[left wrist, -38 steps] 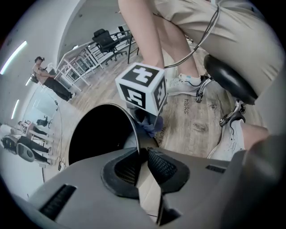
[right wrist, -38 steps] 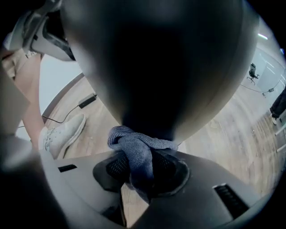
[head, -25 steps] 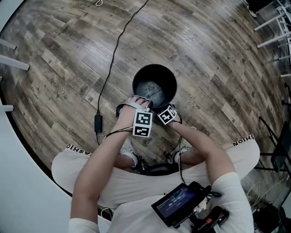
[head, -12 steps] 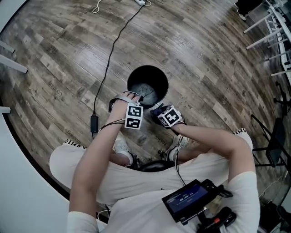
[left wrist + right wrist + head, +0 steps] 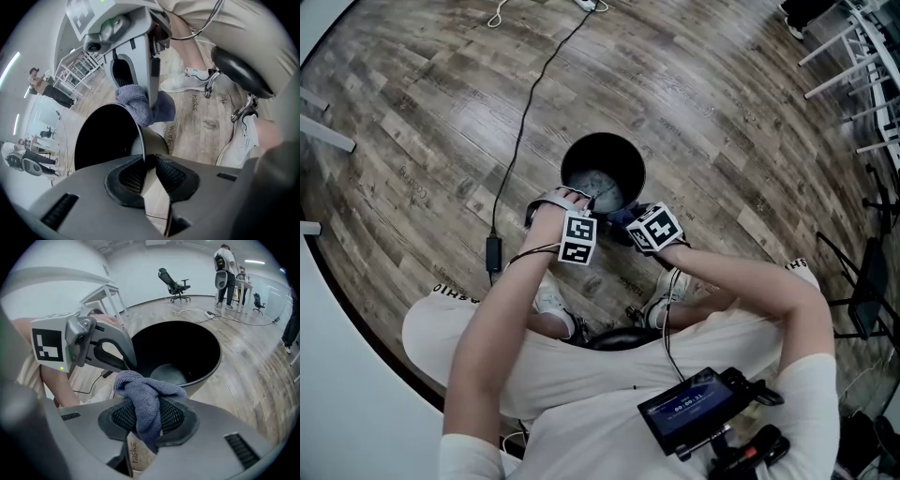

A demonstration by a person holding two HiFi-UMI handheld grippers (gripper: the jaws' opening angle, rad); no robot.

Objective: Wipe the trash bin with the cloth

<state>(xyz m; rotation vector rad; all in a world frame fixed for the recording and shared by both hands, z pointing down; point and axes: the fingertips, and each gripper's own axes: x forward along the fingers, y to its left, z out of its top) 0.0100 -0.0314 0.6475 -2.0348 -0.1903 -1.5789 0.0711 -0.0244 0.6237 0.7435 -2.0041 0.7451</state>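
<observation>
- Right, the trash bin (image 5: 205,376) stands upright on the wooden floor (image 5: 722,112) just in front of my knees, with its round mouth open to me.
- My left gripper (image 5: 149,164) sits on the near edge of the bin. Its jaws have just been closing, and the thin rim wall now runs between them, nipped by the pads: one jaw inside the bin, one outside.
- My right gripper (image 5: 146,418) is closed on the cloth (image 5: 140,385). The blue-grey bundle is pinched between the pads, with a bunch standing proud above them and a tail hanging below.
- From the right gripper, the bin lies straight ahead and a little below. The cloth is just outside the near rim, beside the left gripper, and I cannot tell whether it touches the bin.
- The bin's long axis is vertical, so I judge the coming stroke follows the wall around or down it.
- The right hand is the one free to wipe, while the left only steadies the bin.
- One risk as I see it: the two grippers sit close together on the same side of the rim, so a sweep towards the left one could knock it.
</observation>
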